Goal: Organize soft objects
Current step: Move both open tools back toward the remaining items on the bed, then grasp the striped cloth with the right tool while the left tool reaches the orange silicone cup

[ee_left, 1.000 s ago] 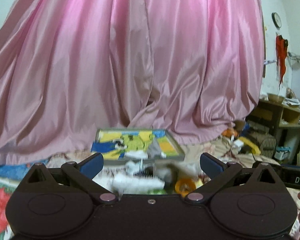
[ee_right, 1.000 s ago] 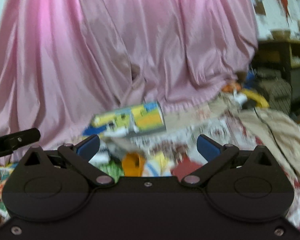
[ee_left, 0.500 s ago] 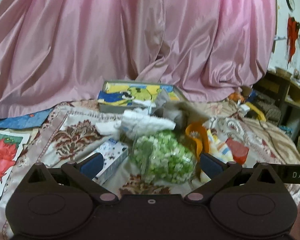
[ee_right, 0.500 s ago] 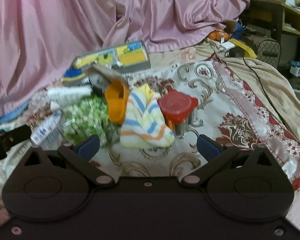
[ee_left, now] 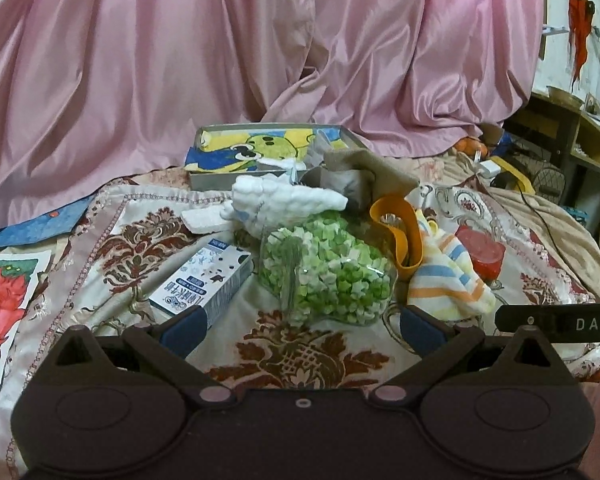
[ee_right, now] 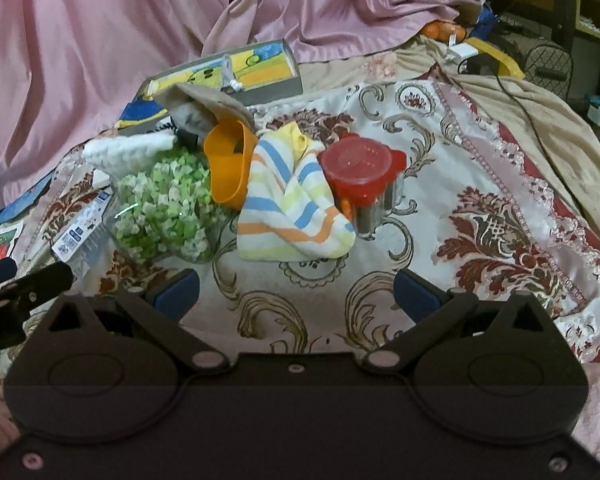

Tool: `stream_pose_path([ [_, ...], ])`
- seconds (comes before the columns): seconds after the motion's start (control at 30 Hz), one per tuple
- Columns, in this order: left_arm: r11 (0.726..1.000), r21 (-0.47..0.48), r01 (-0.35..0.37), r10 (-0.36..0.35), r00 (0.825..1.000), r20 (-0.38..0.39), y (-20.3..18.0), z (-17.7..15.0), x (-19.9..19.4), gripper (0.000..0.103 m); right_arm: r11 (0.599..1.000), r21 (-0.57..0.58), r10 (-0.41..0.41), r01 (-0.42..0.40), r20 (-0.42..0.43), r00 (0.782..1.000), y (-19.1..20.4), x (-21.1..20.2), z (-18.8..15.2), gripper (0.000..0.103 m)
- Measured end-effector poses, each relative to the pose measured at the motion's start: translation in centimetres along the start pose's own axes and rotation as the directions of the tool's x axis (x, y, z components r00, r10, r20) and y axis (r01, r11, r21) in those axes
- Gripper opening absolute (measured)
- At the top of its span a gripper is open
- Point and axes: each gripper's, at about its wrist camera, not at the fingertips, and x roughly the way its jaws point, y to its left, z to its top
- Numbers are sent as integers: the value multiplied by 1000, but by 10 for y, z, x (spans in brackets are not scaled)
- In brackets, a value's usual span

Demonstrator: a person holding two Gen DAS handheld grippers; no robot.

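Left gripper (ee_left: 300, 326): fingers spread wide, empty, low over the patterned bedspread (ee_left: 300, 354). Bag of green pieces (ee_left: 326, 272) lies just ahead, between the fingertips' line. Right gripper (ee_right: 296, 290): fingers also spread, empty. Striped cloth (ee_right: 292, 208) lies ahead of it, roughly centred, touching the red-lidded jar (ee_right: 362, 170) and the orange cup (ee_right: 230, 168). White knit piece (ee_left: 284, 200) sits behind the bag.
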Motion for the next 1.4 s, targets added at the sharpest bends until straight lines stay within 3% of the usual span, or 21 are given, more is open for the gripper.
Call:
stream_pose_path([
  [0.23, 998, 50, 39, -39, 999, -11, -5, 3, 9, 102, 999, 33, -3, 3, -10, 1000, -6, 5, 3, 103],
  [0.5, 980, 149, 131, -128, 991, -24, -18, 14, 23, 102, 999, 49, 13, -14, 37, 999, -10, 13, 12, 103],
  [0.9, 944, 102, 313, -303, 947, -105, -28, 67, 91, 102, 998, 58, -5, 1, 72, 997, -19, 48, 34, 102],
  [1.07, 919, 138, 370, -345, 922, -177, -47, 86, 121, 101, 1000, 17, 1, -2, 43, 999, -10, 66, 35, 94],
  [1.27, 879, 217, 424, -364, 892, -269, -66, 95, 149, 90, 999, -32, 10, -9, 44, 999, 1, 79, 36, 79],
  [1.4, 880, 196, 434, -364, 878, -309, -68, 99, 166, 79, 998, -53, 16, -15, 28, 999, 5, 87, 37, 67],
])
